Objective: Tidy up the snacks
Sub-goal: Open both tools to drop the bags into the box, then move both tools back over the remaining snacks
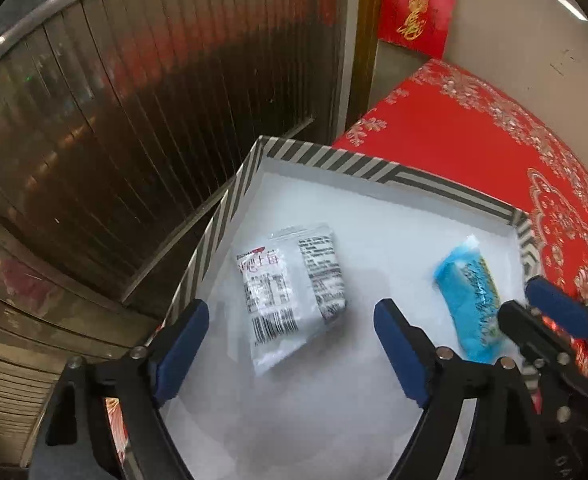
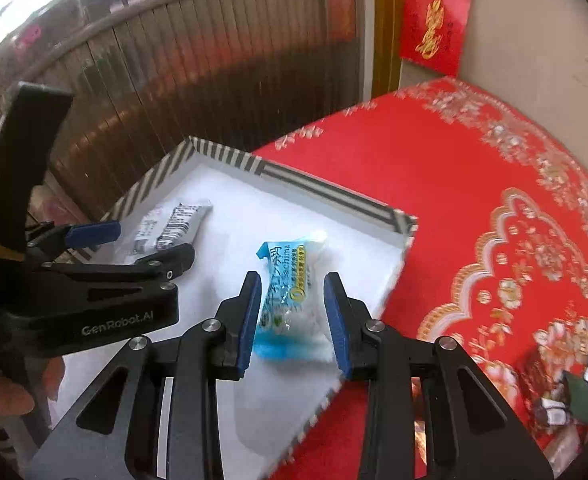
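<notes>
Lettering "Sachima" marks the crinkly blue packet (image 2: pixel 290 300) between the right gripper (image 2: pixel 296 320) jaws, slightly parted; left gripper (image 1: pixel 290 344) jaws gape empty over the white packet (image 1: pixel 290 292) at 12 o'clock.

Daylight glare is seen at the upper left of the right wrist view. Edges are bent by fisheye distortion, and slight blur is noted throughout.

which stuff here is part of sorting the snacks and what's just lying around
Job: striped box, white snack packet, blue snack packet, loose snacks on the cloth, left gripper, right gripper.

Lying about: red tablecloth, red wall hanging.
</notes>
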Tool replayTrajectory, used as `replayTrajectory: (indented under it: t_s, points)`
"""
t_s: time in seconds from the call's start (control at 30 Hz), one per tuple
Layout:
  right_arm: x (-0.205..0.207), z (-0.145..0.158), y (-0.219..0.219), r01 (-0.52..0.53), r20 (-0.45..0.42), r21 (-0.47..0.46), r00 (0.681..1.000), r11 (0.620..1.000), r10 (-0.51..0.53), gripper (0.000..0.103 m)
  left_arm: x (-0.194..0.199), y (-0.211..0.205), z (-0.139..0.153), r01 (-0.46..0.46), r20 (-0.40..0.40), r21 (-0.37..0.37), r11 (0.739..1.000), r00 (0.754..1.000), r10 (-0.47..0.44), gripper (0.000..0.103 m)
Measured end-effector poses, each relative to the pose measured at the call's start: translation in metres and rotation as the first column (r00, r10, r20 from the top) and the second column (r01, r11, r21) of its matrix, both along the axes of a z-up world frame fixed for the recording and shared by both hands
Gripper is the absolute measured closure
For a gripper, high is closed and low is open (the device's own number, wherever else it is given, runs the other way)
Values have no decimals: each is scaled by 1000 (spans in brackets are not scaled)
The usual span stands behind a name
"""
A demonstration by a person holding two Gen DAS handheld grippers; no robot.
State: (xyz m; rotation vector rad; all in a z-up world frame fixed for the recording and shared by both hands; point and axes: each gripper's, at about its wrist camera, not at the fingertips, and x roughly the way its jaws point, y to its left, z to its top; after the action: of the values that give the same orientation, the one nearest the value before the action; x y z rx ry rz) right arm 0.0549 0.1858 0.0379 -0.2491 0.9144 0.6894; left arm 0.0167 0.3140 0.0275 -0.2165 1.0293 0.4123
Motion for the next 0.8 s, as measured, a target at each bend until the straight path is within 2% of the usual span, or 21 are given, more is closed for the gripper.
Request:
replayTrajectory:
  t_s: [0.17,0.33,0.5,0.63,0.67,0.7,0.73,0.77,0.8]
  points:
    - [-21,21,-28,25,53,20,998,999,-26,71,-16,-26,21,41,67,31,999,997,-43,11]
    - [-39,31,-66,75,78,19,994,997,-76,71,-29,-67,39,133,121,43,990,983,-137,8]
    - [-57,33,-112,143,98,-8,985,990,-142,71,-30,-117,46,243,140,26,970,959,-244,8]
    - [-68,38,-166,217,62,42,974,975,-219,71,-34,-156,46,314,138,11,949,940,-312,7]
    - [-70,38,-183,246,59,40,967,968,-248,62,-35,-165,45,332,133,6,943,934,-330,7]
    - [-74,39,-195,271,67,30,960,962,-272,44,-37,-177,45,352,130,3,936,928,-349,7]
    - [-78,40,-211,299,82,18,951,954,-299,36,-38,-186,44,366,127,3,931,923,-363,7]
    - [-82,41,-228,330,99,9,939,944,-329,30,-38,-194,43,380,125,3,925,918,-377,7]
    - [-85,41,-241,352,105,7,931,936,-350,30,-37,-205,41,394,121,3,919,912,-392,7]
